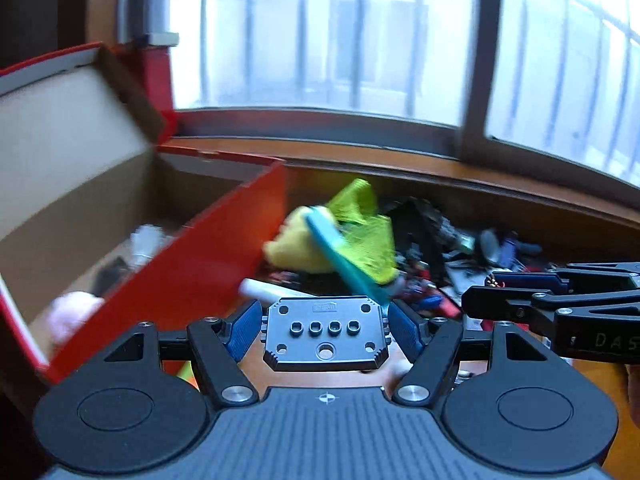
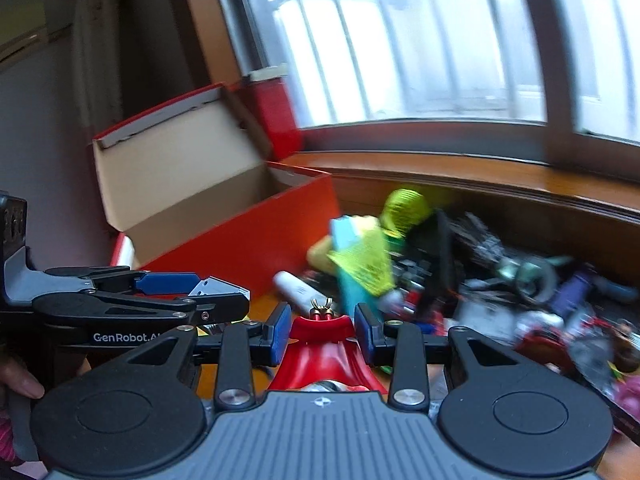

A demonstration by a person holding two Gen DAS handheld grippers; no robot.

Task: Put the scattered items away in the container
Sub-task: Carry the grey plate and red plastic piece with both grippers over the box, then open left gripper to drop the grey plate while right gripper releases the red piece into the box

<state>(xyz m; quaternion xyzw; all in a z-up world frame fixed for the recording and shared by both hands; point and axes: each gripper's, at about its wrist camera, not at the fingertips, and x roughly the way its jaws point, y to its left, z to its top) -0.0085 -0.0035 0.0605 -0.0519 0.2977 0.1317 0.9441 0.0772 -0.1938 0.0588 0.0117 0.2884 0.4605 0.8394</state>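
- Left gripper has its jaws clamped on a grey metal plate, held up by the red box, probably to drop in.
- Right gripper pinches a red piece.
- Pile of clutter sits on the tabletop beside the box.

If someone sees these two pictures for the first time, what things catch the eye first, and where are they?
The open red box stands at the left, under the window, with its lid up. Right of it lies a pile of clutter, topped by a yellow-green net and a teal strip. Nearest the cameras, the left claw grips a grey plate and the right claw grips a red part.
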